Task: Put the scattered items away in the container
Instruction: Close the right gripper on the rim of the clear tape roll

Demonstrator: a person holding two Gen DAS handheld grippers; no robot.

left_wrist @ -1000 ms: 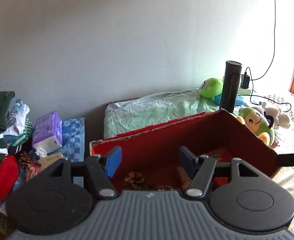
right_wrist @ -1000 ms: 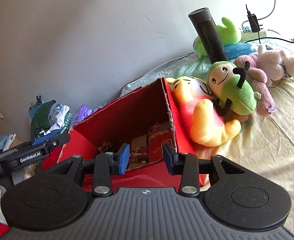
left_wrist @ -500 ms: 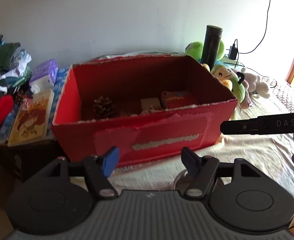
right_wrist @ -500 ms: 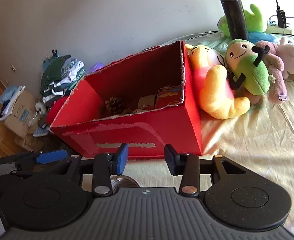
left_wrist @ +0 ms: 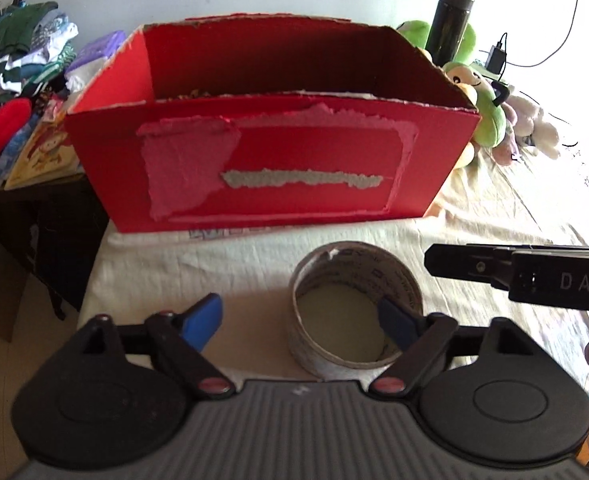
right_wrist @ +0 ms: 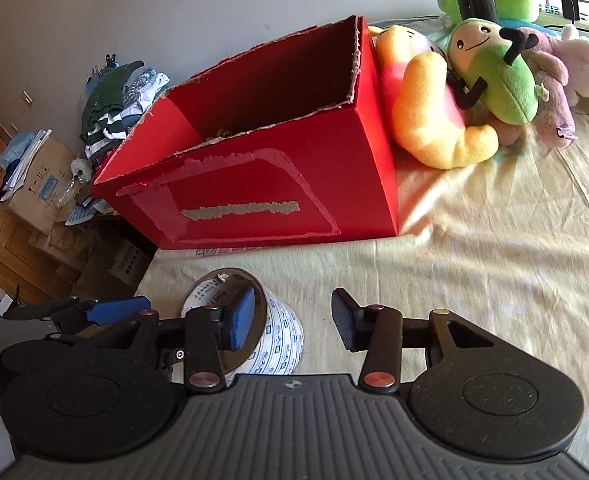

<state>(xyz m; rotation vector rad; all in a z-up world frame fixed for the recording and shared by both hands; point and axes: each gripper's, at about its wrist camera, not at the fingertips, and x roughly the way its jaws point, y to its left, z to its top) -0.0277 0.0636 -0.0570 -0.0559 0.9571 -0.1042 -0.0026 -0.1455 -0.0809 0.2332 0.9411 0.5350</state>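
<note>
Box [left_wrist: 270, 168] filled our left view a second ago, seen from above its rim; now we look at its near wall from low down, so we have come off it and dropped to the bedsheet [right_wrist: 494, 260]. Means we are lining up the next pickup, not a drop-off.

Largest first: the box is red cardboard, open-topped, rim ragged, near face scarred where a label was torn away, leaving a grey fibrous strip. It sits far-centre on the sheet, which is pale cloth, slightly creased.

Soft toys [right_wrist: 446, 92] are piled at the box's right end, fuzzy yellow and green, still outside it.

Tape roll [left_wrist: 354, 308] lies flat on the sheet, near side of the box, hollow up: a cardboard ring with printed wrap.

Left gripper [left_wrist: 302, 322] is opening, wider than a second ago; its right finger [left_wrist: 394, 322] hangs over the roll's hollow, its left one off to the side, no squeeze on the roll.

Right gripper [right_wrist: 290, 316] is partly apart with only sheet between the jaws; the roll sits just left of it.

Our guess: tape goes in next.
</note>
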